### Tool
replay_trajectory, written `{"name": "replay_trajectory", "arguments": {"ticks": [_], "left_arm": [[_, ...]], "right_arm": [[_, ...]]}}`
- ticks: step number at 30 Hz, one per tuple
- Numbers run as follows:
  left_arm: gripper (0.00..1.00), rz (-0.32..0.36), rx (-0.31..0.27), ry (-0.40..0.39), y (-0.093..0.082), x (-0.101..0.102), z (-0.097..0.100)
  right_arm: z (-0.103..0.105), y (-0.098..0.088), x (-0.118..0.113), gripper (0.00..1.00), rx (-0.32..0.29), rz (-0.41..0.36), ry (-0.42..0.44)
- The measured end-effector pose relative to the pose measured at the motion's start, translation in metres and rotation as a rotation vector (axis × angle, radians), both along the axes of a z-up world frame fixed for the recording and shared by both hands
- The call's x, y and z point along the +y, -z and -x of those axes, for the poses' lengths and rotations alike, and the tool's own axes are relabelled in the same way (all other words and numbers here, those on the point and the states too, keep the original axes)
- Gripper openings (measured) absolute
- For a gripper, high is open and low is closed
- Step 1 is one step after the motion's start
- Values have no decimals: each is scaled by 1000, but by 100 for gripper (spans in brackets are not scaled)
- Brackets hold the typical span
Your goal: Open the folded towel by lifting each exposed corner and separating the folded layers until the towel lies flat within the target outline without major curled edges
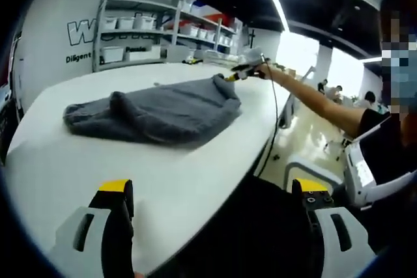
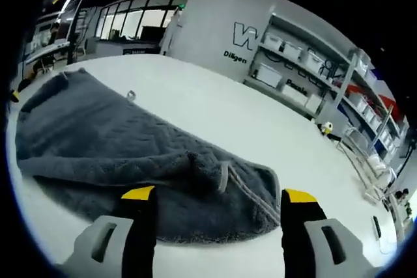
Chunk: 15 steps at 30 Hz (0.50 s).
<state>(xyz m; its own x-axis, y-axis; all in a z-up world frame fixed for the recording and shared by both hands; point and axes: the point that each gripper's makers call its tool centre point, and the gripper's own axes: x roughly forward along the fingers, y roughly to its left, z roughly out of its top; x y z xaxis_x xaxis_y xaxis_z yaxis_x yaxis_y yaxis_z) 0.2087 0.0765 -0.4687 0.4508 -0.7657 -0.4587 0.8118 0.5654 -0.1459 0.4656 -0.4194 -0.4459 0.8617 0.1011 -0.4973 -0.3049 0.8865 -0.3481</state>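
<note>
Towel (image 2: 130, 161), grey, is seen lying rumpled on the white table (image 2: 247, 122), long axis running from just ahead of the right gripper (image 2: 219, 194) toward the far left. Right jaws are spread, holding nothing, straddling the near hemmed corner. Left gripper (image 1: 214, 187) is spread too, well back from the towel.

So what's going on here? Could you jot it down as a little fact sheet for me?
Surface: white table
Item: grey towel, still folded and rumpled
Right gripper: at the towel's far corner, held out on a person's arm; in its own view its fingers stand apart over a towel edge
Left gripper: open, back from the towel, holding nothing
Background: shelves with white bins
Target outline: cannot see one
</note>
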Motion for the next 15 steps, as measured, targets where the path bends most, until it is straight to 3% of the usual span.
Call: {"name": "replay_trajectory", "arguments": {"ticks": [9, 11, 15], "left_arm": [[99, -7, -11, 2, -3, -2, 0], [99, -8, -12, 3, -3, -2, 1], [99, -7, -15, 6, -3, -4, 2]], "right_arm": [[39, -12, 18, 94, -31, 31, -91], [56, -18, 23, 98, -50, 31, -117], [74, -24, 30, 99, -69, 18, -145]]}}
